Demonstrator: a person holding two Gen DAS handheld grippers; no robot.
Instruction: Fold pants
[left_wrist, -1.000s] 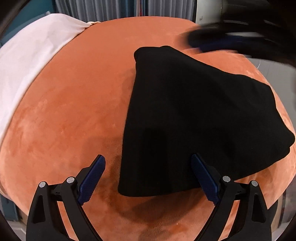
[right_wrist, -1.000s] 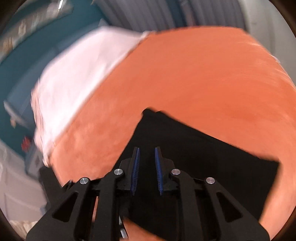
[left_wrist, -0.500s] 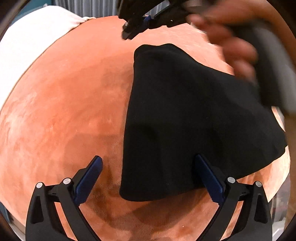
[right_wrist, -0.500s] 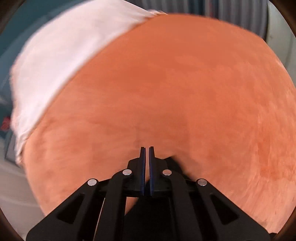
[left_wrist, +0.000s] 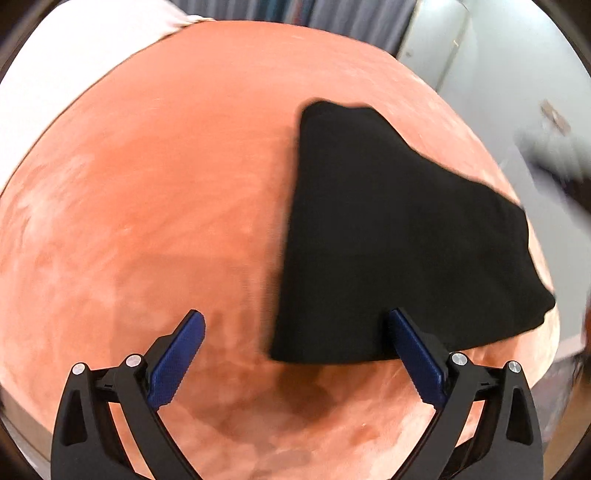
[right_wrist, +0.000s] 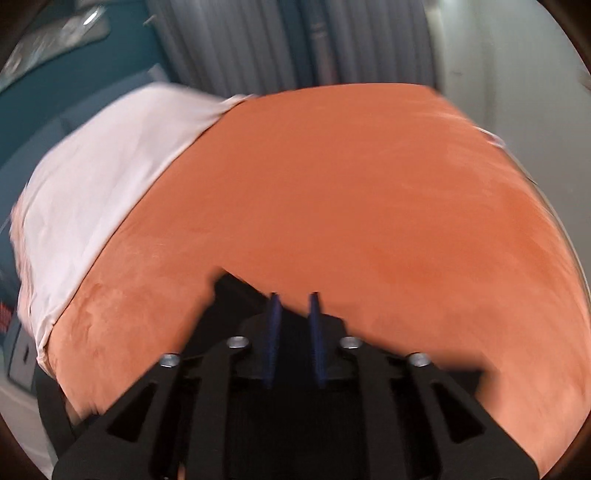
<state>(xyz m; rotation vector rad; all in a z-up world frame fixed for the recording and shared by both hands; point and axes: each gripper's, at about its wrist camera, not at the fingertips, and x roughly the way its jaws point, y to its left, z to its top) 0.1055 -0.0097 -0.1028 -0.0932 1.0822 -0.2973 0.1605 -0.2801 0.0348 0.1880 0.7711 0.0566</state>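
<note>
While left gripper (left_wrist: 295, 354) gapes, folded pants (left_wrist: 388, 240) lie flat.

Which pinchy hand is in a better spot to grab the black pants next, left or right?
Probably left. The left gripper is wide open, right by the near edge of the folded black pants. The right gripper is only slightly open and blurred, near the far corner.

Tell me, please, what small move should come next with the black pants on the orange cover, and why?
Probably bring the left gripper forward and down onto the near edge of the folded black pants to smooth it. Its jaws stand wide open, holding nothing, with that edge just ahead of them. The pants lie compact on the orange cover; the right gripper, jaws slightly apart, holds nothing.
</note>
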